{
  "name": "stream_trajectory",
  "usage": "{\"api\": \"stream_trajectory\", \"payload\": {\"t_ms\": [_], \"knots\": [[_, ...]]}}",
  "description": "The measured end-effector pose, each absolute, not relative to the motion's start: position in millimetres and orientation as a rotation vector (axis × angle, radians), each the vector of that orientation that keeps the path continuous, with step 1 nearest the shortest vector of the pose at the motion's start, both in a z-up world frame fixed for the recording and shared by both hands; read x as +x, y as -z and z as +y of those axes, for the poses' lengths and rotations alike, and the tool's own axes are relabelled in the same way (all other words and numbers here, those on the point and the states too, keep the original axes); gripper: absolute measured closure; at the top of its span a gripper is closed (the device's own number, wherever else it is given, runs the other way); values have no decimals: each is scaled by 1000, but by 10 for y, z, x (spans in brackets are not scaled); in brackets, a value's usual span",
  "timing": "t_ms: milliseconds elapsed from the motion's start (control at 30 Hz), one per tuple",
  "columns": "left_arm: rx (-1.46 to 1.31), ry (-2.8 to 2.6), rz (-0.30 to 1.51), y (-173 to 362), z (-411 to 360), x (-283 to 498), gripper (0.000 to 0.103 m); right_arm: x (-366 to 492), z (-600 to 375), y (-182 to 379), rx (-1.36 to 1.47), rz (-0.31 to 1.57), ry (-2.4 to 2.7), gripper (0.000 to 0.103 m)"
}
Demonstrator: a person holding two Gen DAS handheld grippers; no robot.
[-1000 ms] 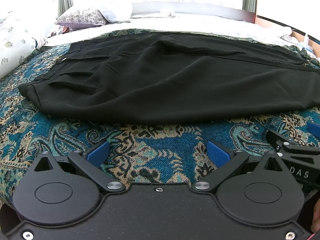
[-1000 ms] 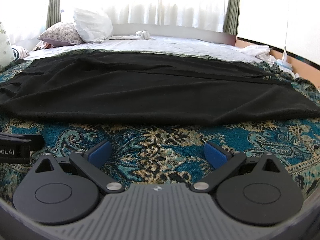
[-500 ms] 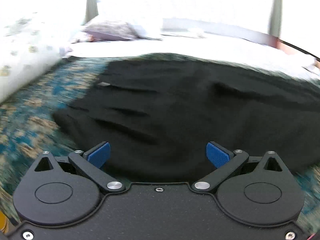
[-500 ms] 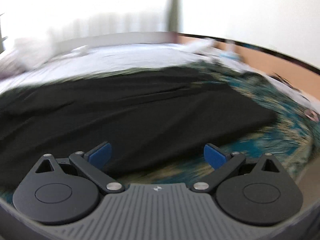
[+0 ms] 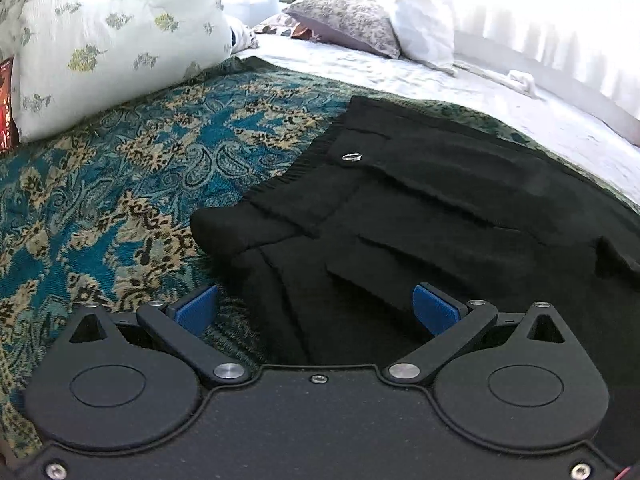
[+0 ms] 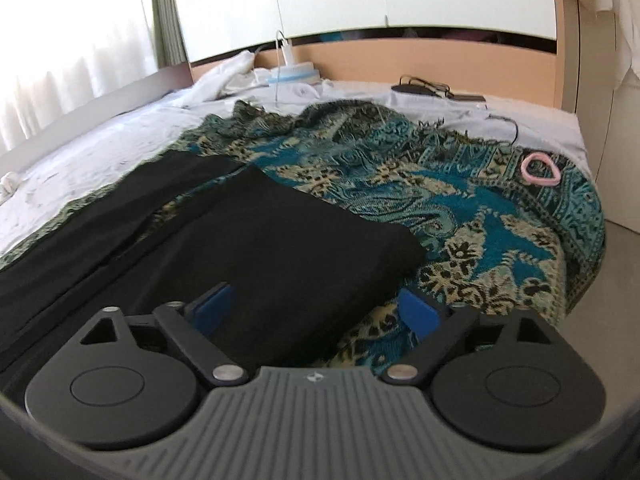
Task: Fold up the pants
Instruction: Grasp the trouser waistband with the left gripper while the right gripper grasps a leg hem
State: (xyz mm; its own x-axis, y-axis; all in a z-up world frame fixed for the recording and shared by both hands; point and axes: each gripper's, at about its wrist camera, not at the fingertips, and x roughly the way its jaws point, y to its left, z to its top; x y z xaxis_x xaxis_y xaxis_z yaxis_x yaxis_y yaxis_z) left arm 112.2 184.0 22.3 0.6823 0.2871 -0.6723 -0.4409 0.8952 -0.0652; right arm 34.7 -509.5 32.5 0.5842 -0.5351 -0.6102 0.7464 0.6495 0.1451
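Black pants (image 5: 420, 216) lie flat on a teal patterned blanket (image 5: 120, 184) on a bed. The left wrist view shows the waistband end with a small metal ring (image 5: 352, 157). My left gripper (image 5: 316, 308) is open, its blue pads over the near corner of the waist. The right wrist view shows the leg-hem end (image 6: 288, 240) of the pants. My right gripper (image 6: 316, 312) is open over the near hem corner, its left pad over black cloth, its right pad over the blanket (image 6: 480, 208). Neither holds anything.
A white floral duvet (image 5: 108, 40) and pillows (image 5: 352, 20) lie beyond the waistband. A pink ring (image 6: 539, 169), cables, a dark device (image 6: 416, 89) and a white-and-blue item (image 6: 292, 72) lie near the wooden board past the hems. The blanket drops off the bed edge at right.
Both grippers have moved apart from the middle of the near edge: the left to the waistband end, the right to the hem end. Both stay open.
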Motion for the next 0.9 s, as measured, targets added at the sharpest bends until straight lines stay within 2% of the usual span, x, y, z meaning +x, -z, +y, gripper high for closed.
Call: {"api": "stream_trajectory", "payload": {"t_ms": [133, 200, 233, 333, 400, 433, 500, 600, 900], "knots": [[-227, -448, 729, -171, 1828, 1202, 1, 353, -5159, -251, 430, 552, 754, 25], [-233, -470, 722, -143, 1837, 1230, 9, 357, -5162, -278, 427, 545, 734, 39], [-233, -478, 717, -135, 1833, 1241, 11, 364, -5166, -278, 424, 546, 734, 42], [-201, -509, 690, -158, 1783, 1242, 32, 344, -5178, -284, 421, 535, 729, 61], [-170, -509, 680, -181, 1745, 1230, 54, 305, -5203, -292, 446, 520, 705, 84], [-149, -516, 672, -195, 1721, 1219, 60, 289, -5215, -294, 460, 515, 696, 88], [-107, -524, 669, -222, 1689, 1204, 75, 269, -5219, -303, 463, 507, 683, 91], [-93, -503, 664, -260, 1671, 1172, 87, 237, -5196, -339, 449, 488, 686, 94], [-66, -519, 693, -250, 1675, 1169, 88, 76, -5234, -370, 428, 471, 798, 94]]}}
